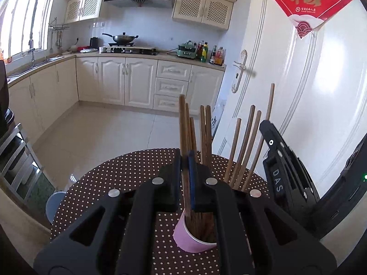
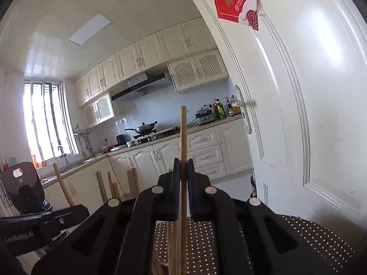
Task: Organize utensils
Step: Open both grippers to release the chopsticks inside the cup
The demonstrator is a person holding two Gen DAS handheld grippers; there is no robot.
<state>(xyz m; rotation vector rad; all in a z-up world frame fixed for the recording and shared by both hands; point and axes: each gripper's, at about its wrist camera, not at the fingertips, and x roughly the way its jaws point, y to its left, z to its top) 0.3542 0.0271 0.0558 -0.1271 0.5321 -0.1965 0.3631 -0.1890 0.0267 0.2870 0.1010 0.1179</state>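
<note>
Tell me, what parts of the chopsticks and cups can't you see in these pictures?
- Left wrist view: the pink cup is half covered by the left gripper, so its far rim and its whole load stay hidden.
- Left wrist view: the lighter chopsticks vanish behind the gripper body; their holder is hidden.
- Right wrist view: the held chopstick is cut off by the bottom edge below the right gripper; its lower tip is unseen.
</note>
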